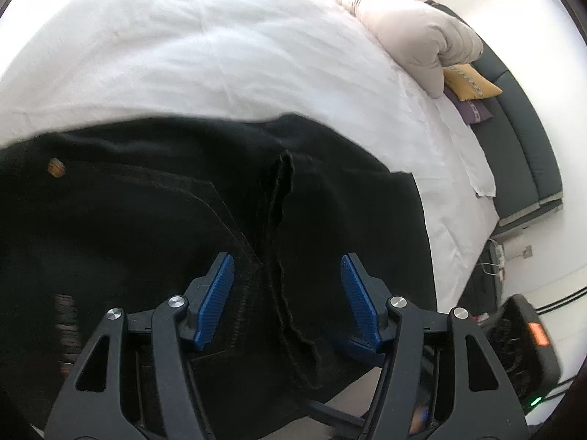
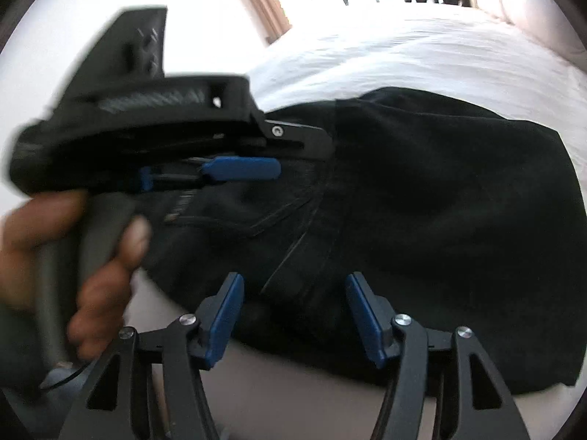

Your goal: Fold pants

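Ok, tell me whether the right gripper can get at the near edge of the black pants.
Probably yes: the right gripper is open just above the pants, nothing lies between, and the left gripper is off to one side.

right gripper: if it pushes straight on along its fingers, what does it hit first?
Most likely the black pants. The right gripper has open jaws with nothing between them, pointing down at the folded cloth on the bed. Depth is unclear, but nothing else shows in that line; the left gripper sits off to the side.

Both wrist cameras look steeply down from close above the black pants (image 1: 154, 220) on the white bed (image 1: 183, 55), sharing that garment.
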